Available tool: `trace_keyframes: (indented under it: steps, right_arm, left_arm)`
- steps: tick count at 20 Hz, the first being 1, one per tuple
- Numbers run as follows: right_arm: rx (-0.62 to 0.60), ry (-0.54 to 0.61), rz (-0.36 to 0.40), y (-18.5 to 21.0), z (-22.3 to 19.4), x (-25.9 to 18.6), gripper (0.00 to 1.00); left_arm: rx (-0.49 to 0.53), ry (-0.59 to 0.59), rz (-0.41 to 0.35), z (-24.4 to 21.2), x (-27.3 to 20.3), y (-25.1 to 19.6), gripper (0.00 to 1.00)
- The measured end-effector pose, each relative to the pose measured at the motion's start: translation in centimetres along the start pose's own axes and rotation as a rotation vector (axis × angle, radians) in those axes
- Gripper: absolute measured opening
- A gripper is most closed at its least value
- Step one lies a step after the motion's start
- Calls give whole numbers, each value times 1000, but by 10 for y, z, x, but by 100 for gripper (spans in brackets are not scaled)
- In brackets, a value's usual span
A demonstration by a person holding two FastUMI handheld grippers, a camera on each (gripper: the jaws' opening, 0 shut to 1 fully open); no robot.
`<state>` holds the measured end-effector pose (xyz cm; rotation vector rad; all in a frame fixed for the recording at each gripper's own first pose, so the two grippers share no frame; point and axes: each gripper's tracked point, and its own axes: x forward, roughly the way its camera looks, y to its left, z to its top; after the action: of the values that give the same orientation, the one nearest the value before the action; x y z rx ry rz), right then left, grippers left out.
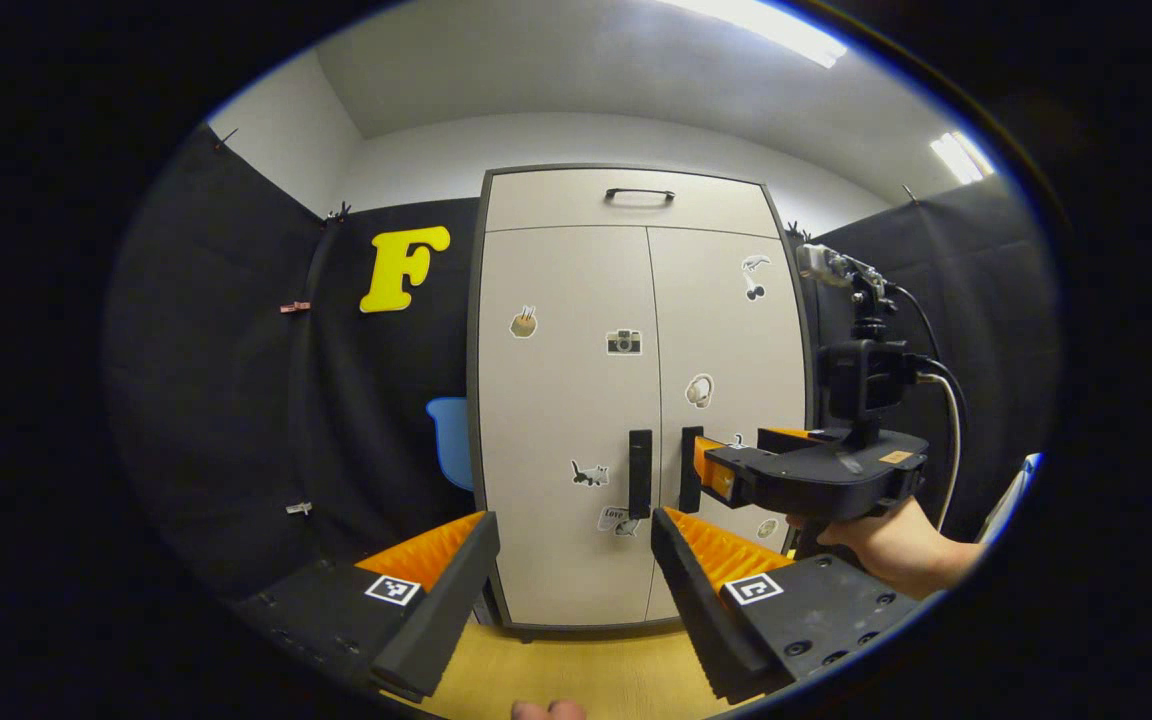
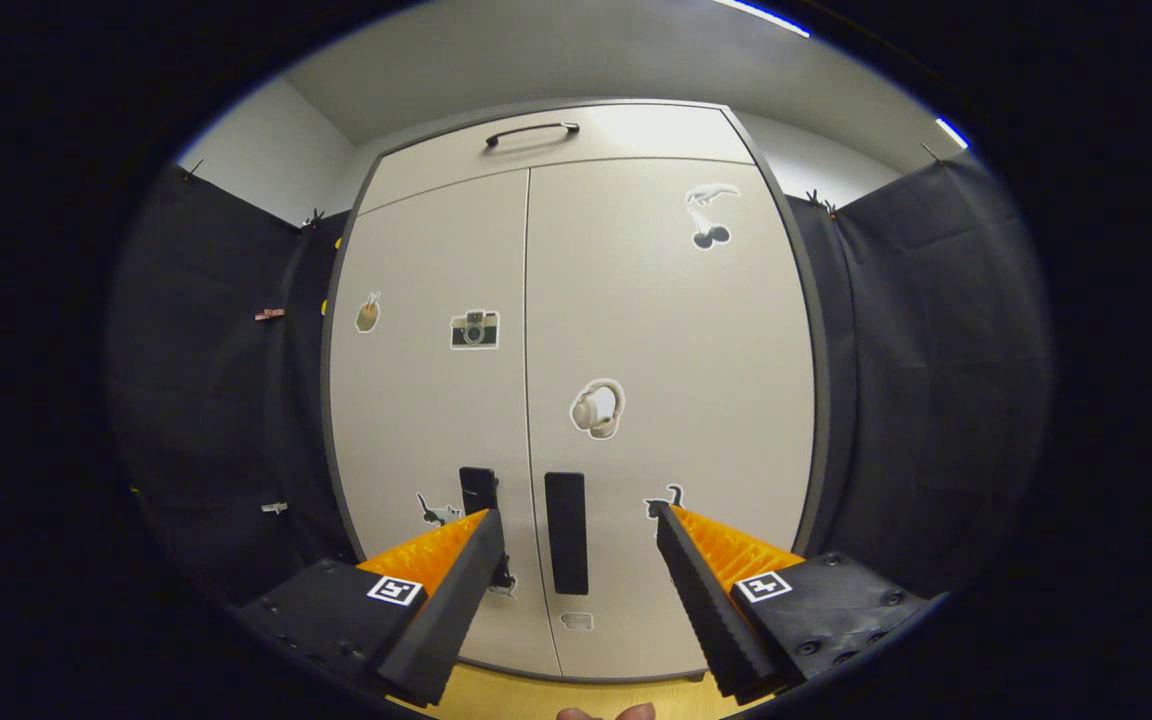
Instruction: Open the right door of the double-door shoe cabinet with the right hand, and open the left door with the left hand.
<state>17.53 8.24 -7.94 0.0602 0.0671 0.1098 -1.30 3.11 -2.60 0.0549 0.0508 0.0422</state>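
A pale double-door shoe cabinet (image 1: 566, 400) stands straight ahead with both doors shut. Two dark vertical handles flank the centre seam: the left door handle (image 1: 640, 473) and the right door handle (image 1: 689, 468). My left gripper (image 1: 576, 545) is open and well short of the cabinet, its fingers framing the left handle from a distance. In the left gripper view, my right gripper (image 1: 726, 462) hovers close to the right handle, held by a hand (image 1: 896, 545). In the right gripper view, my right gripper (image 2: 576, 535) is open, with the right door handle (image 2: 566, 533) seen between its fingers, apart from them. The left door handle (image 2: 478, 490) is just beside it.
Above the doors a top panel (image 1: 576, 205) carries a horizontal handle (image 1: 639, 194). Small stickers dot both doors. Black cloth walls (image 2: 936, 380) close in on both sides of the cabinet. A yellow wooden floor (image 1: 576, 670) runs in front of its base.
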Motion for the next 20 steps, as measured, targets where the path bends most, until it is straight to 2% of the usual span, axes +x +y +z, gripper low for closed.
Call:
trace_keyframes:
  steps: [4,10,13,14,15,16,17,18,19,20]
  right_arm:
    - [-35,19,-15,2,-23,39,97]
    - [-44,55,-27,8,-51,72,97]
    - [-33,77,-50,8,-64,82,78]
    - [-29,91,-62,7,-69,85,75]
    - [-36,76,-89,2,-67,82,61]
    - [-35,61,-91,3,-65,85,58]
    - [-37,75,-100,3,-70,85,46]
    - [-30,75,-101,5,-73,90,46]
    - [-30,77,-113,5,-67,83,30]
    - [-29,86,-128,4,-70,87,35]
  left_arm:
    - [-34,13,4,-9,1,9,95]
    - [-50,19,24,-16,7,27,95]
    - [-57,15,41,-17,7,36,95]
    - [-60,15,45,-17,7,38,95]
    - [-64,16,49,-18,7,41,95]
    - [-67,17,52,-19,6,43,95]
    - [-68,19,54,-20,6,44,95]
    - [-69,18,57,-20,6,45,95]
    - [-70,20,60,-21,7,45,95]
    - [-71,22,60,-22,6,45,95]
